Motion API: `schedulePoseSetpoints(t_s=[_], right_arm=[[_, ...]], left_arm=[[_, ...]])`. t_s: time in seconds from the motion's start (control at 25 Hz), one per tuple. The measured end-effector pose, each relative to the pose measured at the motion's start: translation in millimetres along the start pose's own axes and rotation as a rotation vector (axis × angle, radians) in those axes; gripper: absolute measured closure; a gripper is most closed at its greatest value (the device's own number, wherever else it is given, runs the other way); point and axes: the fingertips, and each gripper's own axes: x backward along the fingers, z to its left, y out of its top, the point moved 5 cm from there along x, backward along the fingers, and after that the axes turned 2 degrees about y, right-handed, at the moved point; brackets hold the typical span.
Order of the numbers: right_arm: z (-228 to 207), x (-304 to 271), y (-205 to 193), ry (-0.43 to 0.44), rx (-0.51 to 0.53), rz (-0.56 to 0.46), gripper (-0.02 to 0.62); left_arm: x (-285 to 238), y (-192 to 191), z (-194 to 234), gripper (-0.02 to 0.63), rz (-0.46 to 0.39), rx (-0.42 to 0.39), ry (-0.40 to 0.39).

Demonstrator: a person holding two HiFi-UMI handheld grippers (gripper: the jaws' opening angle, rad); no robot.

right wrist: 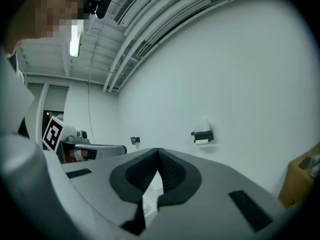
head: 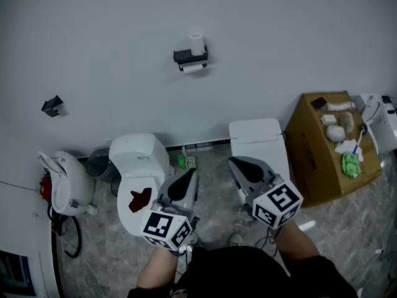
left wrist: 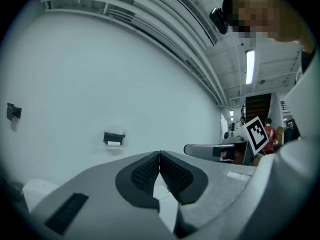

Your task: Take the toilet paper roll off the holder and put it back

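The toilet paper roll (head: 196, 42) is white paper. The wall (head: 111, 36) is matt and smooth; the box (head: 308, 157) is brown cardboard.

White wall (head: 93, 30), marble floor (head: 214, 188), cardboard box (head: 310, 160)

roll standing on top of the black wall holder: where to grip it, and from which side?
Grip the roll across its curved sides near mid-height, coming in level from the front, one jaw to its left and one to its right. It stands upright on the black holder with the wall behind it, so the back is probably out of reach.
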Motion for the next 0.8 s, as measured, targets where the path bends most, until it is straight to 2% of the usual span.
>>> schedulePoseSetpoints(t_s=[0.52,0.8], right_arm=[[-1,-10,-3,-0.018,-0.019,-0.002,0.597],[12,-28,-1,-0.017,-0.016,-0.003,0.594]], left_arm=[[0,0,12,0.601,-0.013,0.003,-0.001],[8,1,32,0.601,-0.012,0.017,0.001]])
